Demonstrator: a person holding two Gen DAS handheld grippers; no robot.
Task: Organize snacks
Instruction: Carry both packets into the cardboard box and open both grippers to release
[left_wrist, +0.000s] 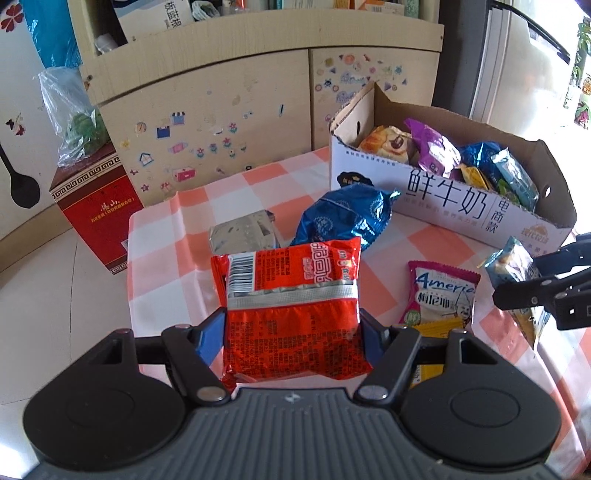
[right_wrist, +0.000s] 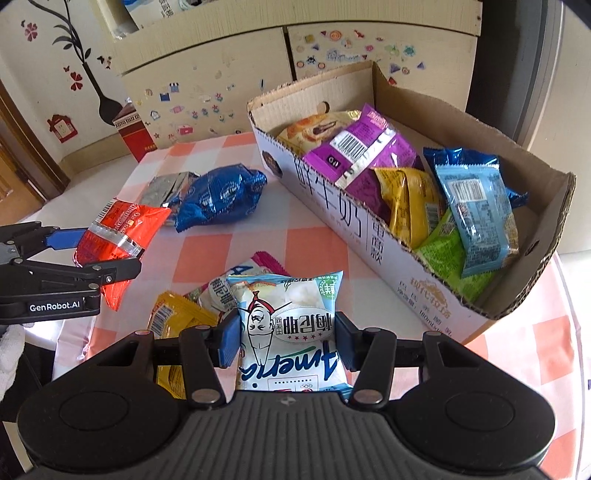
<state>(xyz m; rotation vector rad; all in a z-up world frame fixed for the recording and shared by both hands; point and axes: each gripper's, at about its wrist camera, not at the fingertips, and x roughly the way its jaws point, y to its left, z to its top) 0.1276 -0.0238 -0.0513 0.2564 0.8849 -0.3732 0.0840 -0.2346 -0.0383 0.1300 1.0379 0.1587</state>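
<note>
My left gripper (left_wrist: 292, 325) is shut on a red snack packet (left_wrist: 291, 295) and holds it above the checked tablecloth; it shows in the right wrist view (right_wrist: 110, 240) at the left. My right gripper (right_wrist: 286, 339) is shut on a light blue snack packet (right_wrist: 291, 328), also seen at the right edge of the left wrist view (left_wrist: 517, 269). A cardboard box (right_wrist: 388, 236) holding several snack packets stands at the right (left_wrist: 443, 199). On the cloth lie a blue foil packet (left_wrist: 347, 214), a silver packet (left_wrist: 243, 230), a pink-edged packet (left_wrist: 441, 291) and a yellow packet (right_wrist: 177, 321).
A cream cabinet (left_wrist: 221, 92) with stickers stands behind the table. A red carton (left_wrist: 96, 206) with a plastic bag on top sits on the floor at the left. The table's left edge (left_wrist: 129, 277) drops to the tiled floor.
</note>
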